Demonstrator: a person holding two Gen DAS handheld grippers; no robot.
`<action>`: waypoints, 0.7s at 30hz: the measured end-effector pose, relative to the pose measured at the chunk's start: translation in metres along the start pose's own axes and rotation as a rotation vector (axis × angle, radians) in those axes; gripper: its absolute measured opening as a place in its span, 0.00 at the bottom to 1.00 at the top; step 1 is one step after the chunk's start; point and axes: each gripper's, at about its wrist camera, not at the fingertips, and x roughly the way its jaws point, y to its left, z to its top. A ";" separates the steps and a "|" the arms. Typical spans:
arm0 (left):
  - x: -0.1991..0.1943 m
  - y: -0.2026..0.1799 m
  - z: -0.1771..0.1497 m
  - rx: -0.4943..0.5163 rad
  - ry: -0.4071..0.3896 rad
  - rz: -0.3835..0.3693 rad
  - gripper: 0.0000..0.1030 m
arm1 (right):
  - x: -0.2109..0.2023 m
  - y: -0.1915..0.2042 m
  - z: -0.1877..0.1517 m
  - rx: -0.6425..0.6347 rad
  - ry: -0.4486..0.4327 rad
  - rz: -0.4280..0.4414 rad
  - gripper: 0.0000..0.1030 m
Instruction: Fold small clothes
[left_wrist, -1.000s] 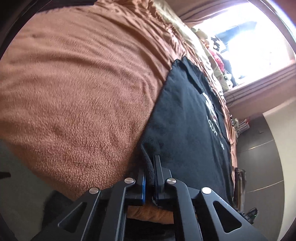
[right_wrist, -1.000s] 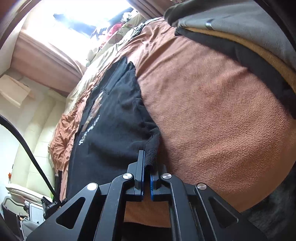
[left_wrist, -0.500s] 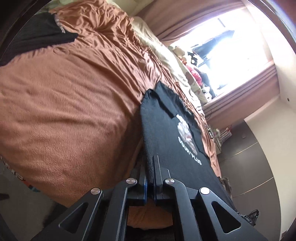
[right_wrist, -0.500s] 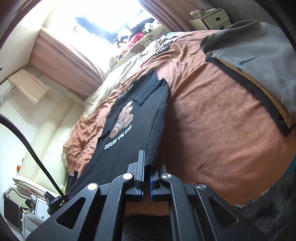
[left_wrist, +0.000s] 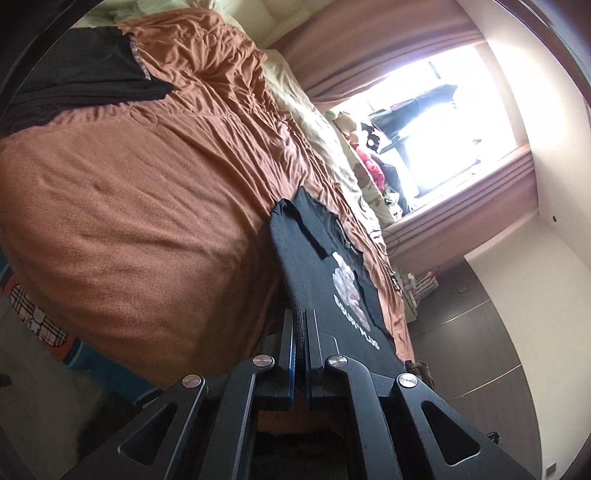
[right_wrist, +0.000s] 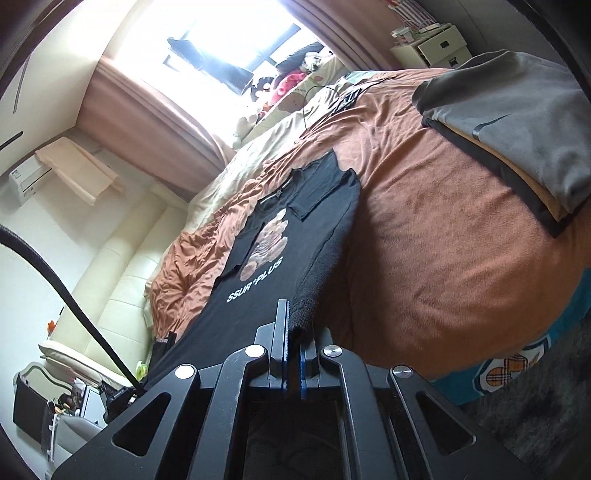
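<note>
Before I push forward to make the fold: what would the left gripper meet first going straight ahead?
Probably only the black T-shirt the left gripper already pinches, then the brown blanket under it; depth is unclear.

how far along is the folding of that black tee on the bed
Done: both sleeves of the black t-shirt already lie folded inward over the print. In hand: left gripper and right gripper each clamp a hem corner, fabric taut. Left: bring the hem up to the collar. Folded clothes are stacked on the brown blanket.

Brown blanket (left_wrist: 140, 206), bright window (right_wrist: 236, 40), cream headboard (right_wrist: 122, 280), white nightstand (right_wrist: 432, 46).
</note>
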 end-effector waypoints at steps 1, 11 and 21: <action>-0.005 0.001 -0.002 0.002 0.001 -0.011 0.02 | -0.004 0.001 -0.003 -0.003 -0.002 0.000 0.00; -0.067 0.005 -0.015 0.001 -0.050 -0.086 0.02 | -0.048 0.013 -0.030 -0.021 -0.034 0.019 0.00; -0.119 0.016 -0.037 0.010 -0.095 -0.139 0.02 | -0.078 0.011 -0.057 -0.030 -0.051 0.048 0.00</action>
